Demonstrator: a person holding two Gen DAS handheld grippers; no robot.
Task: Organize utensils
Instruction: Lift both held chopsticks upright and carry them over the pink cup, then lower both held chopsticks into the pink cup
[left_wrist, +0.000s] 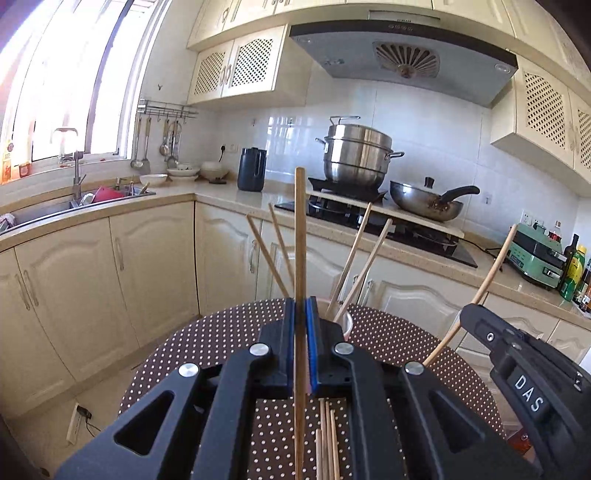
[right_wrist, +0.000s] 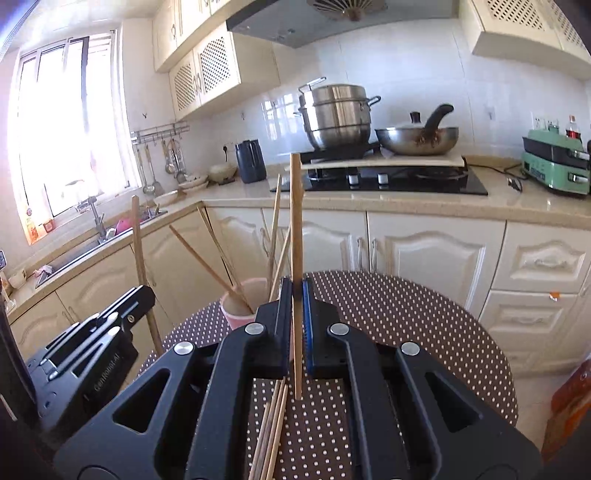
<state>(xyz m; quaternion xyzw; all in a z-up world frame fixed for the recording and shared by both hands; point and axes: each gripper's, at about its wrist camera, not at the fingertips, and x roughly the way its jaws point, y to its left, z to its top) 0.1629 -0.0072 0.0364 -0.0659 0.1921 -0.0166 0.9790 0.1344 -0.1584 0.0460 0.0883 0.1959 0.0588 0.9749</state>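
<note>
My left gripper (left_wrist: 301, 306) is shut on a wooden chopstick (left_wrist: 300, 236) that stands upright between its blue pads. My right gripper (right_wrist: 296, 286) is shut on another upright chopstick (right_wrist: 295, 221). Both hang above a round table (right_wrist: 406, 314) with a brown dotted cloth. A pink cup (right_wrist: 243, 302) on the table holds several chopsticks leaning outward; in the left wrist view only the cup's rim (left_wrist: 347, 317) shows behind the fingers. More loose chopsticks (right_wrist: 273, 424) lie on the cloth under the grippers. The right gripper's body (left_wrist: 524, 376) shows at the right of the left view with its chopstick (left_wrist: 495, 266).
Cream kitchen cabinets (right_wrist: 424, 243) and a counter run behind the table. A steamer pot (right_wrist: 338, 114) and a wok (right_wrist: 417, 138) sit on the hob (right_wrist: 399, 181). A sink (left_wrist: 55, 208) lies at the left under the window. A green appliance (right_wrist: 557, 166) stands at the right.
</note>
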